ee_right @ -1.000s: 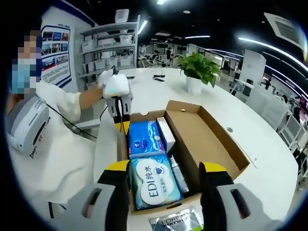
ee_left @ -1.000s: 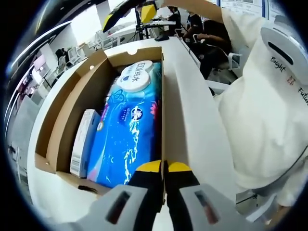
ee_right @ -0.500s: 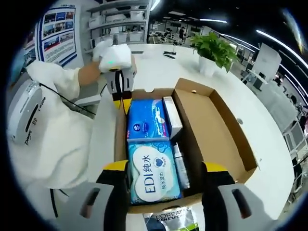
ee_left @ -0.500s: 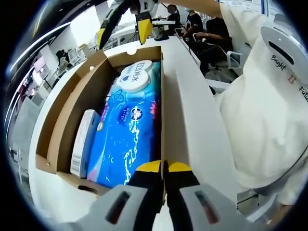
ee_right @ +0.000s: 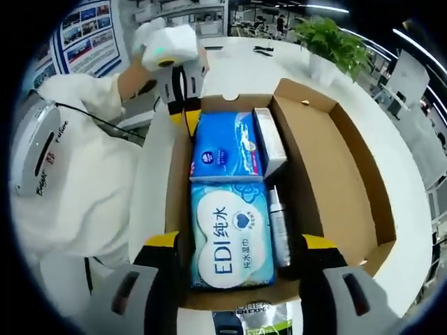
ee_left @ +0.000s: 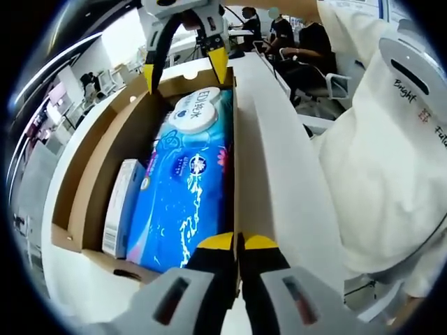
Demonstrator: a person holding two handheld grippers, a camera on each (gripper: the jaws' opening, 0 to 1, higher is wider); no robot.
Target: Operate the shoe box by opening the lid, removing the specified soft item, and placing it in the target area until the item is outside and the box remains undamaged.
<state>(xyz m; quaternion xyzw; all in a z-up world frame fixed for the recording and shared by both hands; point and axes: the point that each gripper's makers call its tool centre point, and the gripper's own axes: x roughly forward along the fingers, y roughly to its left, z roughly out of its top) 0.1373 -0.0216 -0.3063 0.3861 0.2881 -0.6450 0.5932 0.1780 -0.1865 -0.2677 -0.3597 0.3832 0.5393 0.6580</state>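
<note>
Right gripper [ee_right: 237,255] has descended, jaws apart, straddling EDI wipes pack [ee_right: 230,237] inside open shoe box [ee_right: 349,167]; grasp imminent. Left gripper [ee_left: 237,244] jaws together on box wall.

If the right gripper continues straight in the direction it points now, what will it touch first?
Most likely the EDI wet wipes pack. The right gripper is open, its jaws straddling that pack at the near end of the open shoe box. Depth is unclear, so one jaw might graze the box wall first.

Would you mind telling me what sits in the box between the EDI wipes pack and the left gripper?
A dark blue soft pack lies between the EDI wipes pack and the left gripper, in the right gripper view.
</note>
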